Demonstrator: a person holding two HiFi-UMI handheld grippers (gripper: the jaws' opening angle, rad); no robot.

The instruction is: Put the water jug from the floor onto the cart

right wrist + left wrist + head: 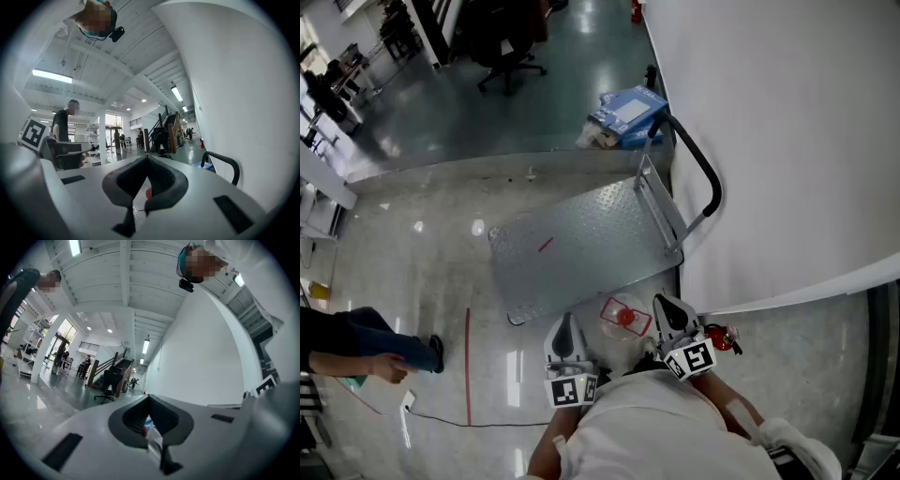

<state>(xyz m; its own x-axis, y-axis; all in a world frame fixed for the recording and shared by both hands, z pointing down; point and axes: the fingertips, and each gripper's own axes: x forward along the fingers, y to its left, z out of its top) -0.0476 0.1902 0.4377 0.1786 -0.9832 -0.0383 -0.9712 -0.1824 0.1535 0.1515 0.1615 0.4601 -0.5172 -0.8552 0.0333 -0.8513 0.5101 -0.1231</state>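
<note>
In the head view a clear water jug [623,319] with a red cap stands on the floor just in front of the near edge of the grey flat cart [581,246]. The cart's black handle [701,167] rises at its right end, next to the white wall. My left gripper [565,325] hovers left of the jug and my right gripper [667,306] right of it, both held level and apart from it. In the left gripper view the left gripper [149,398] is shut on nothing. The right gripper [148,158] is also shut and empty, with the cart handle [226,165] ahead of it to the right.
A white wall [787,141] runs along the right. Blue packs [628,111] lie beyond the cart's far end. A black office chair [511,47] stands further back. A person [356,345] crouches at the left by a thin cable and a red floor line [469,366].
</note>
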